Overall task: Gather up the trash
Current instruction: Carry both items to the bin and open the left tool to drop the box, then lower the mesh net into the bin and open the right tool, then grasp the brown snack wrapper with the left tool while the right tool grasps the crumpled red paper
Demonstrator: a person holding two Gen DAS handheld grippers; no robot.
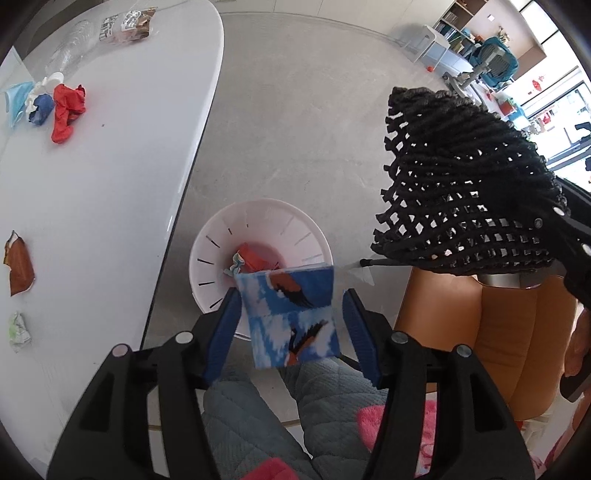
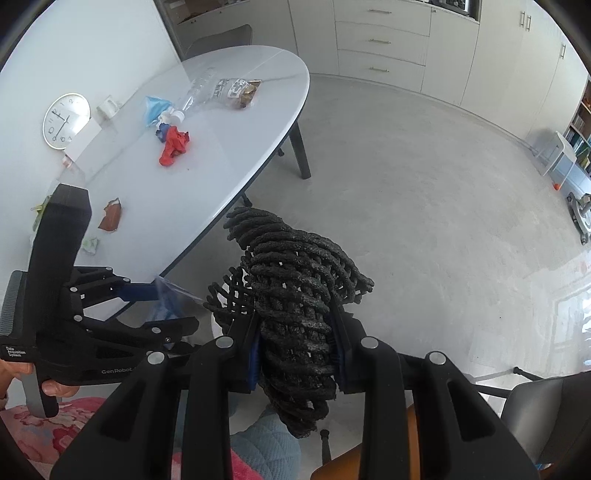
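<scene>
My left gripper is open, its blue pads wide apart. A blue tissue packet with bird pictures is between the pads, above the white bin on the floor; it seems to touch only the left pad. The bin holds a red wrapper. My right gripper is shut on a black woven net mat, also in the left wrist view. On the white table lie red and blue crumpled pieces, a face mask, a brown wrapper, a green-white scrap, a clear bottle and a snack bag.
An orange chair stands right of the bin. My legs in grey quilted trousers are below the left gripper. A clock leans on the wall at the table's back. Open grey floor stretches toward cabinets.
</scene>
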